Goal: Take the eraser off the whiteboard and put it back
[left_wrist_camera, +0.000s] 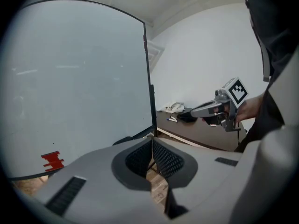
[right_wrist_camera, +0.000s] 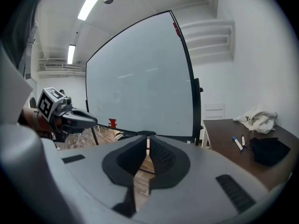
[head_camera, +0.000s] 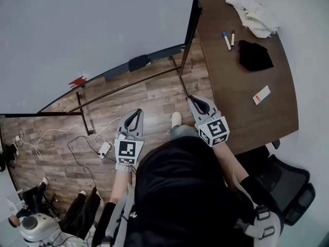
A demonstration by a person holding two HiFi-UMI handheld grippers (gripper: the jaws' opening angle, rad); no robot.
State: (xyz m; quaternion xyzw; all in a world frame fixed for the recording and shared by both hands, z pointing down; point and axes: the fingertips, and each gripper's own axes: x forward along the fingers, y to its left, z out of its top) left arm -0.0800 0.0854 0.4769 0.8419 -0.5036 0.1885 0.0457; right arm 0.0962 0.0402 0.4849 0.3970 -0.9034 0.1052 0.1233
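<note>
The whiteboard (head_camera: 92, 30) stands ahead of me on a black frame. A small red block (head_camera: 78, 81) sticks to its lower part, also seen as the red block (left_wrist_camera: 52, 161) in the left gripper view. A dark block (head_camera: 139, 62) lies on the board's ledge. I cannot tell which of the two is the eraser. My left gripper (head_camera: 138, 112) and right gripper (head_camera: 193, 99) hover over the wooden floor short of the board, both shut and empty. The left gripper view shows the right gripper (left_wrist_camera: 194, 112) alongside.
A brown table (head_camera: 241, 86) at the right holds two markers (head_camera: 226, 40), a black cloth (head_camera: 255, 55), a white cloth (head_camera: 255, 15) and a small card (head_camera: 261, 94). Cables and a power strip (head_camera: 104, 149) lie on the floor. An office chair (head_camera: 288, 189) stands behind me.
</note>
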